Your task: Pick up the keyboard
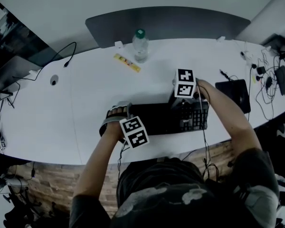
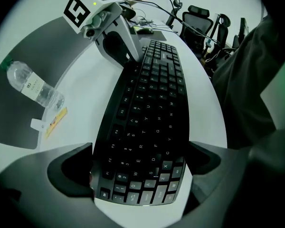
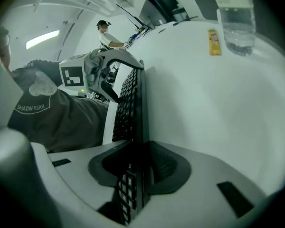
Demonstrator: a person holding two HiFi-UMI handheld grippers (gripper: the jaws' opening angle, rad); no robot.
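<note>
A black keyboard [image 1: 164, 119] lies lengthwise along the white table [image 1: 85, 103], near its front edge. My left gripper [image 1: 115, 119] points straight down over the keyboard's left end. In the left gripper view its jaws [image 2: 140, 163] straddle that end of the keyboard [image 2: 147, 113], one pad against each long edge. My right gripper [image 1: 180, 103] leans down onto the back edge near the right end. The right gripper view shows the keyboard [image 3: 133, 103] edge-on, clamped between the two pads of that gripper [image 3: 137, 167].
A clear water bottle [image 1: 140, 45] stands at the back of the table, with a yellow strip [image 1: 127, 63] beside it. A black flat device [image 1: 233, 93] and tangled cables [image 1: 268, 80] lie to the right. Office chairs [image 2: 204, 23] stand past the table's right end.
</note>
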